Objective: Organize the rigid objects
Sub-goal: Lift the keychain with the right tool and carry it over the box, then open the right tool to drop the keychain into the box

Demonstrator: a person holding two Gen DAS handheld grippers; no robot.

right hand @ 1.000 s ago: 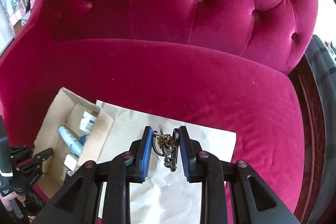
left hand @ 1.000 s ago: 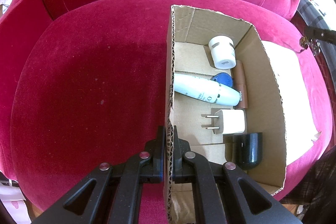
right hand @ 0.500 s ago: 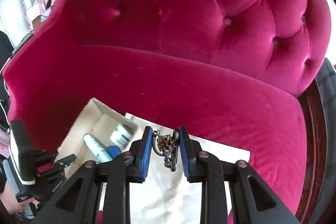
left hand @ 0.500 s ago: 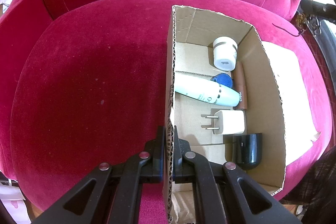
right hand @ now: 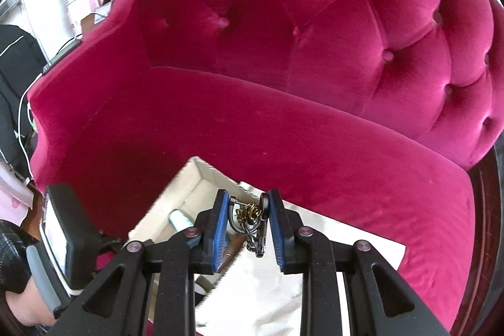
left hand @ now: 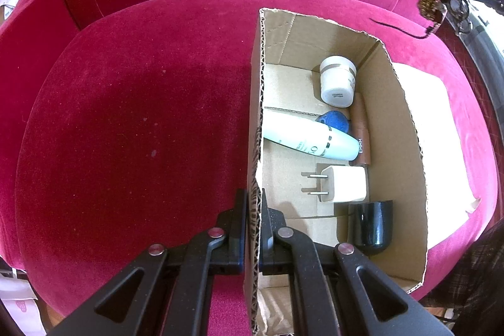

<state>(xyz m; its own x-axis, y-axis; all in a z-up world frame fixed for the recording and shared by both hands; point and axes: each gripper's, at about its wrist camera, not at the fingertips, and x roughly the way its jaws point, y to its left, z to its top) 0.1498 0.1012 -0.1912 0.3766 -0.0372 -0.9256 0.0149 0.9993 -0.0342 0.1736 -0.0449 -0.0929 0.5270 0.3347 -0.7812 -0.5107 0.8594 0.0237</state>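
The keychain [right hand: 250, 222] is a bunch of small gold and dark metal rings and clips. It sits right between the two blue pads of the right claw [right hand: 249, 221], which is nearly closed and pinches it from both sides. Part of it dangles down below the pads. In the left wrist view the same keychain [left hand: 433, 3] hangs in the air at the top right, up above the far corner of the cardboard box [left hand: 406, 128] and not touching it. A thin dark string trails from it.

The box stands open on the pink velvet sofa [left hand: 132, 122]. The left claw [left hand: 253, 210] is squeezed shut on the box's left wall, with one finger outside and one inside.

Inside the box, at the far end, is a white jar [left hand: 337, 81]. Next comes a pale blue bottle [left hand: 312, 139] lying on its side, with a small blue thing [left hand: 335, 120] and a brown tube [left hand: 360, 131] just beside it. Nearer lies a white plug charger [left hand: 345, 183], and then a black cup [left hand: 373, 225] on its side.

A white sheet of paper [right hand: 267, 288] lies on the sofa seat, right beside the box, under the right claw.
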